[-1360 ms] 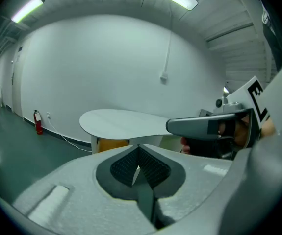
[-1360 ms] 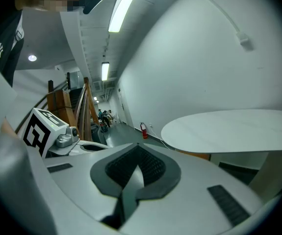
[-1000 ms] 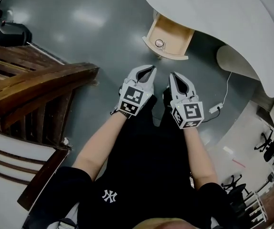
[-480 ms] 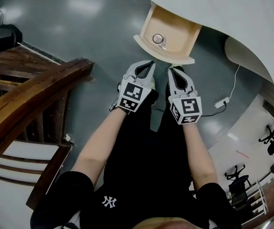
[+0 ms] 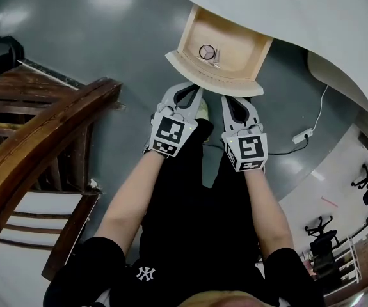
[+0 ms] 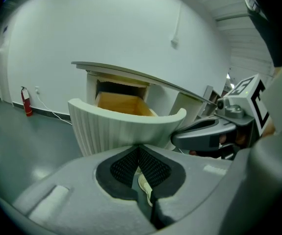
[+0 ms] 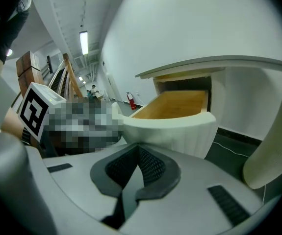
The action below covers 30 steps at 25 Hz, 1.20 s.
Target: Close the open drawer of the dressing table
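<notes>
The dressing table's white top runs across the upper right of the head view. Its drawer stands pulled out, with a wooden inside and a curved, ribbed white front. A small round item lies in it. My left gripper is shut, its tip at the left half of the drawer front. My right gripper is also shut, its tip just short of the right half of the front. Neither gripper holds anything. In each gripper view the front fills the space just past the tips.
A dark wooden chair frame stands close on the left. A white cable with a plug lies on the grey floor at the right, beside the table's white leg. A red fire extinguisher stands by the far wall.
Both grippers have moved forward from well short of the drawer up to its front. The drawer now appears nearer and larger in the head view; both jaws stay shut.
</notes>
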### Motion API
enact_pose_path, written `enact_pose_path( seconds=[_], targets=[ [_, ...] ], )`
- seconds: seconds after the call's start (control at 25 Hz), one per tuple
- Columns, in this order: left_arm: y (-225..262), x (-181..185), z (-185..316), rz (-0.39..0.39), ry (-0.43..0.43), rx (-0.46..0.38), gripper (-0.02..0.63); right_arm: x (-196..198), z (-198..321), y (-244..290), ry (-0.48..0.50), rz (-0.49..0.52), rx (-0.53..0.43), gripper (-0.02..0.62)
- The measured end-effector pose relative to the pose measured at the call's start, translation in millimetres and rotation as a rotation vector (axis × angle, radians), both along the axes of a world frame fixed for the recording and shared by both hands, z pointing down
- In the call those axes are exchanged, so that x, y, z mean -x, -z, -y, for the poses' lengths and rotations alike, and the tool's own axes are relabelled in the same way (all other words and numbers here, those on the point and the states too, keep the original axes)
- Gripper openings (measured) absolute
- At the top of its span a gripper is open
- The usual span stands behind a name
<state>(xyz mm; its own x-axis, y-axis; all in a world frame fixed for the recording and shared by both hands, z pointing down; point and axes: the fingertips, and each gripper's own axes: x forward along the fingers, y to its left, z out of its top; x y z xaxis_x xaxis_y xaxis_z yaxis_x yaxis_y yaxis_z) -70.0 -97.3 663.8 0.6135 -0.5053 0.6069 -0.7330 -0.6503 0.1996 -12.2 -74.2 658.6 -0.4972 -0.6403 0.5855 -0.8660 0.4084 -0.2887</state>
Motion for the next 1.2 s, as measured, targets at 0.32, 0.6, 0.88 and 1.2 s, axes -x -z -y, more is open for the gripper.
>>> enact_pose_path(
  seconds=[0.32, 0.6, 0.88, 1.2],
  targets=[
    [4, -12, 31, -0.024, 0.005, -0.042, 0.011, -12, 31, 4, -0.017, -0.008, -0.051, 0.015],
    [7, -27, 67, -0.037, -0.01, -0.094, 0.01, -27, 67, 7, -0.04, -0.033, -0.107, 0.015],
    [9, -39, 103, -0.068, -0.008, -0.144, 0.009, -42, 104, 10, -0.063, -0.063, -0.183, 0.015],
    [13, -49, 136, -0.11, 0.012, -0.191, 0.01, -50, 137, 14, -0.066, -0.125, -0.28, 0.015]
  ],
)
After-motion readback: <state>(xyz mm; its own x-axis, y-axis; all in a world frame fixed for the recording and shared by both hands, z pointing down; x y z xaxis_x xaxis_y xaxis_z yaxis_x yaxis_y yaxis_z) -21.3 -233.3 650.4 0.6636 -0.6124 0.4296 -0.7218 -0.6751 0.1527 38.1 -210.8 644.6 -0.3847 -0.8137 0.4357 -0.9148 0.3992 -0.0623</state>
